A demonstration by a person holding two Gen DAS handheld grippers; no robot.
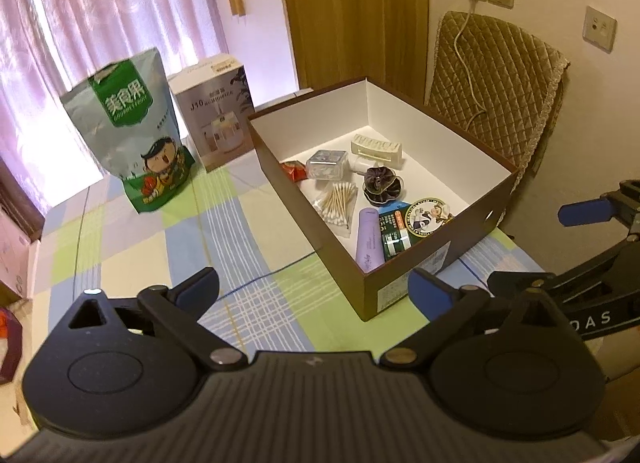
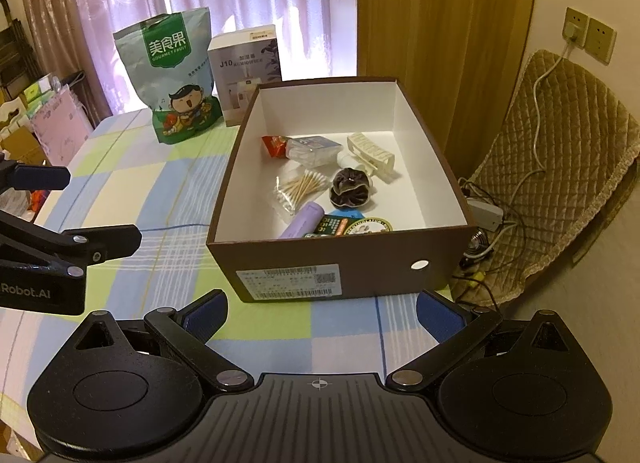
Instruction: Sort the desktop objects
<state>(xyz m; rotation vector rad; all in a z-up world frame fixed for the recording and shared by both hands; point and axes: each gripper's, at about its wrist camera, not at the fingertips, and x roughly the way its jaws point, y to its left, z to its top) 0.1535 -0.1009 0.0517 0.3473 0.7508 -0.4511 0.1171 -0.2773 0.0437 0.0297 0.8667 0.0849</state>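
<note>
The left gripper [image 1: 314, 289] was released, its blue-padded jaws spread wide with nothing between them, hovering above the checked cloth of the counter [image 1: 132, 247]. The right gripper [image 2: 322, 315] was likewise released and empty, hanging just before the near wall of the brown box [image 2: 360, 259].

The box stood open on the right part of the counter, ahead of both grippers; for the left gripper it lay ahead and to the right, its near corner just beyond the right jaw. Inside, on the white floor, lay the sorted things: a purple tube [image 2: 302, 223] at the near side, a packet of cotton swabs [image 2: 298, 189] just beyond it, a dark scrunchie [image 2: 351, 187] to the right of the swabs, a round badge [image 1: 428, 217] by the near wall, a clear plastic case [image 1: 326, 164] and a red packet [image 2: 274, 146] farther back, and a cream hair clip [image 2: 372, 155] at the far right.

Outside the box, at the far left, a green snack bag [image 1: 132, 135] stood upright beside a humidifier carton [image 1: 218, 119].
</note>
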